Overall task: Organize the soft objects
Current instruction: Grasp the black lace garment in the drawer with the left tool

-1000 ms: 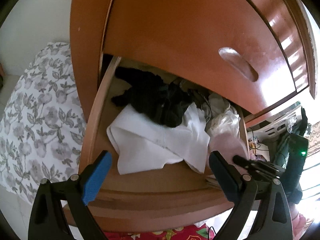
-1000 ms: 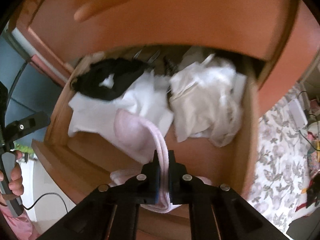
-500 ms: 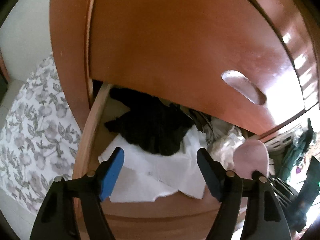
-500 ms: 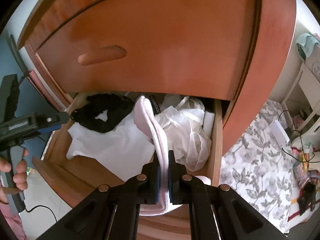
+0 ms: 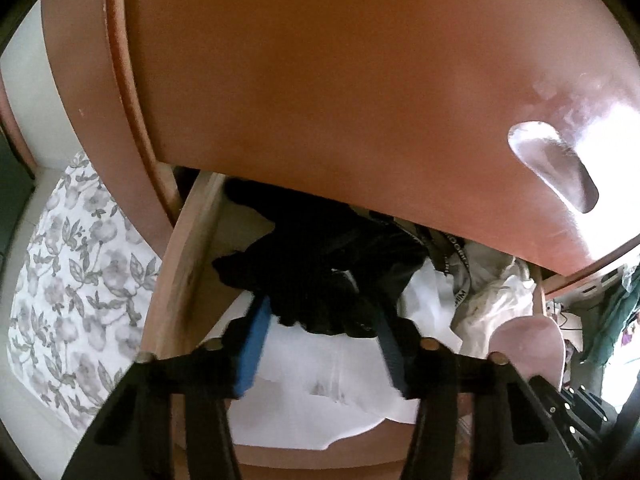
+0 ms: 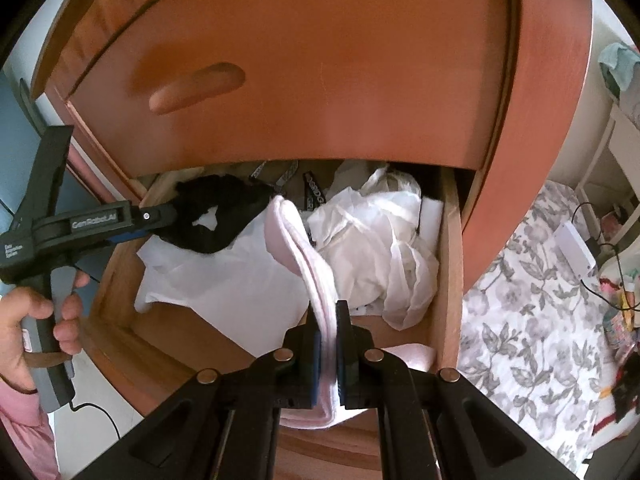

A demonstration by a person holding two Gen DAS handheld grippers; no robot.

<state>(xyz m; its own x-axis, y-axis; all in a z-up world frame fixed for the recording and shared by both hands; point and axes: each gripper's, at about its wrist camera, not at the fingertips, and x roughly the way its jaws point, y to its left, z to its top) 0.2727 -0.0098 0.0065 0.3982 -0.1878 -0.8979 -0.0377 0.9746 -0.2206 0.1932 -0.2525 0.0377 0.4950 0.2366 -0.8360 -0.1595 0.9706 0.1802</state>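
An open wooden drawer (image 5: 180,272) holds a black garment (image 5: 320,272) lying on a folded white cloth (image 5: 320,380). My left gripper (image 5: 320,316) points down into the drawer and its jaws are closing, with the black garment bunched between the blue pads (image 5: 252,352). In the right wrist view the left gripper (image 6: 168,218) reaches the black garment (image 6: 216,216) from the left. My right gripper (image 6: 328,336) is shut on a folded pink sock (image 6: 304,256), which stands up over the drawer's front right. The sock's toe (image 5: 528,344) shows at the right of the left wrist view.
A shut upper drawer front (image 5: 360,100) with a recessed handle (image 6: 196,88) overhangs the open drawer. Crumpled white fabric (image 6: 380,248) and banded straps fill the drawer's right side. Floral bedding (image 6: 532,300) lies beside the dresser. A hand (image 6: 40,320) holds the left gripper.
The left gripper moved forward and down into the drawer, and its jaws narrowed from wide open around the black garment. The right gripper drew back a little, with the pink sock still held.
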